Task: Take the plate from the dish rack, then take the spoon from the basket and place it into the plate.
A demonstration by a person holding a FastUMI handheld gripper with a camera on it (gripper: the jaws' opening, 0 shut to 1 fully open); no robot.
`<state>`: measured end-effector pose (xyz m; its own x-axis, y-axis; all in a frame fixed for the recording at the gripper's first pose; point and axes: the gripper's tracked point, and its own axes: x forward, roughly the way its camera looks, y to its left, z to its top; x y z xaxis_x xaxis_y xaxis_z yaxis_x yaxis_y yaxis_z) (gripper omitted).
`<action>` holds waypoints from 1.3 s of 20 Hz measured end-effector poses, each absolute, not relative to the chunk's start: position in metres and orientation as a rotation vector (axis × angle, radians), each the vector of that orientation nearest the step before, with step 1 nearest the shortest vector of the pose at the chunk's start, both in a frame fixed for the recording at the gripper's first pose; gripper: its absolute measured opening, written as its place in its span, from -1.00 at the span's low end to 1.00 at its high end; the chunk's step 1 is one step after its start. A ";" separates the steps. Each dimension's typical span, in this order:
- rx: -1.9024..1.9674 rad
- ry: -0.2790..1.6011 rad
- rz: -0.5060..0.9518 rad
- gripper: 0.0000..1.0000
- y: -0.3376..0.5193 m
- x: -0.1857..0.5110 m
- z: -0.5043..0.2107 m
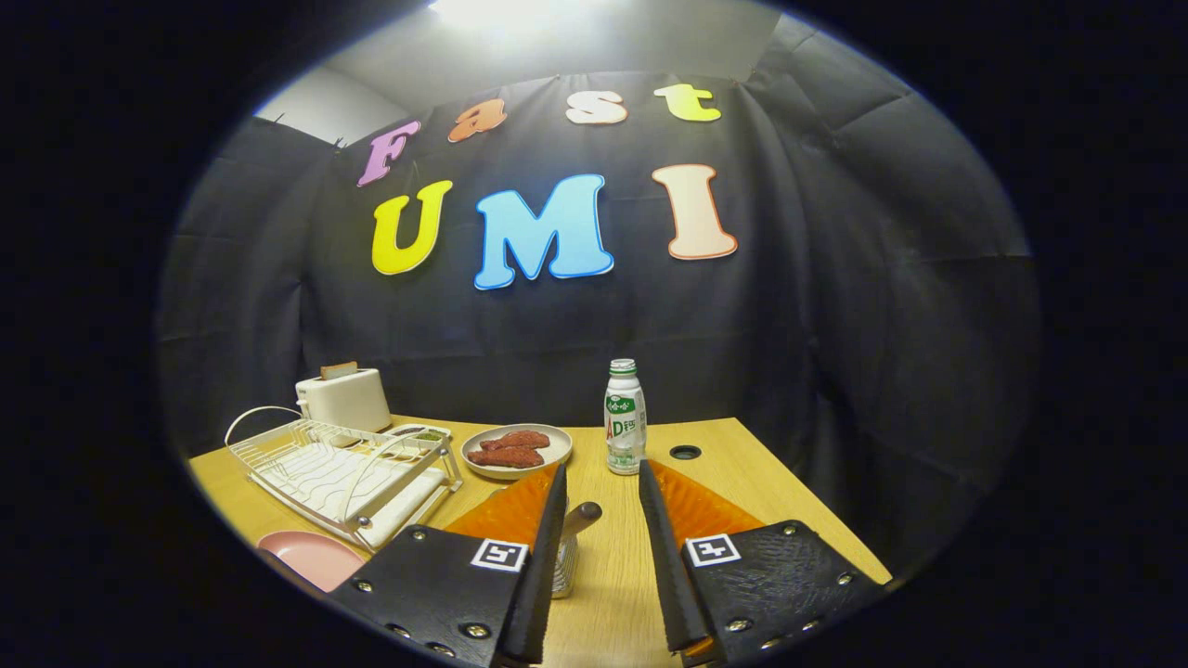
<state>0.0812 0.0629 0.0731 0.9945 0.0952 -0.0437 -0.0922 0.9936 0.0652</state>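
Gripper (pixel 601 482): jaws spread, holding nothing, above the counter (pixel 705 445).
Plate: pink plate (pixel 311 558) lies flat on the counter beside the wire dish rack (pixel 343 468), already out.
Spoon: dark handle (pixel 582 516) pokes up from a metal basket (pixel 565 566) between the jaws, leaning right.
Handling: likely light, stiff, slippery; pinch the handle across its long axis.

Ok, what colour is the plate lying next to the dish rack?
Pink; the plate shows best in the gripper view.
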 end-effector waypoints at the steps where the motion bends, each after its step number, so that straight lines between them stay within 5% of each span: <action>1: 0.071 0.048 0.098 -0.05 0.065 0.086 0.070; 4: 0.091 0.054 0.113 -0.05 0.071 0.095 0.063; 7: 0.118 0.053 0.131 -0.29 0.077 0.097 0.064; 8: 0.138 0.057 0.149 -0.58 0.081 0.102 0.065; 10: 0.182 0.077 0.166 -0.58 0.087 0.101 0.067; 14: 0.167 0.110 0.147 -0.91 0.091 0.104 0.079; 26: 0.046 0.096 0.081 -0.92 0.105 0.088 0.166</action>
<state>0.0875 0.1053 0.1660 0.9921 0.0832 -0.0937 -0.0788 0.9957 0.0495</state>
